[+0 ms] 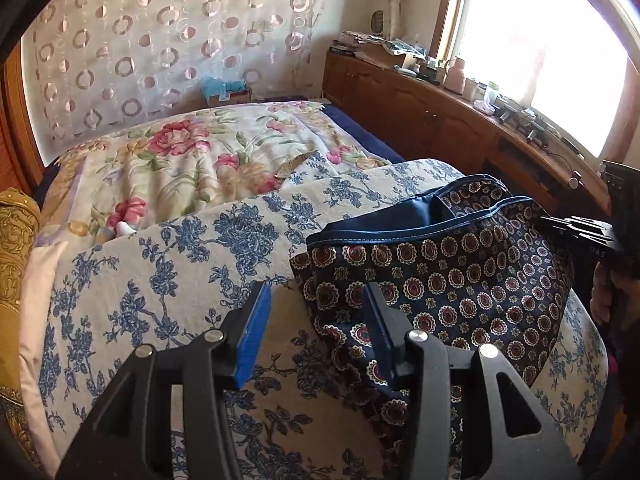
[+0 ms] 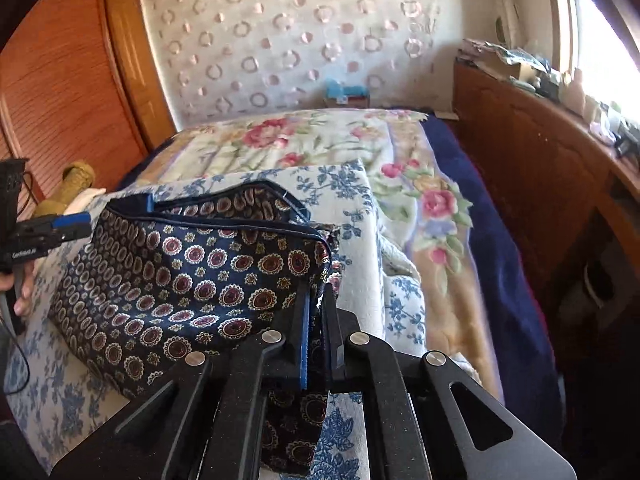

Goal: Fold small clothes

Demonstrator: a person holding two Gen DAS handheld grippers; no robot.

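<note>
Dark navy patterned shorts (image 1: 460,276) with red and cream medallions lie on a blue-and-white floral cloth (image 1: 168,264), waistband away from me. My left gripper (image 1: 316,300) is open, its jaws straddling the shorts' left edge, not clamped. In the right wrist view the shorts (image 2: 192,272) spread to the left, and my right gripper (image 2: 316,300) is shut on their right edge, with fabric pinched between the blue pads. The left gripper (image 2: 76,220) shows at the far left by the waistband. The right gripper's body shows at the left wrist view's right edge.
A floral blanket (image 1: 180,160) covers the bed behind. A wooden cabinet (image 1: 440,116) with clutter on top runs along the right under a bright window. A gold bolster (image 1: 16,248) lies at the left. A louvred wooden door (image 2: 60,92) stands at the left.
</note>
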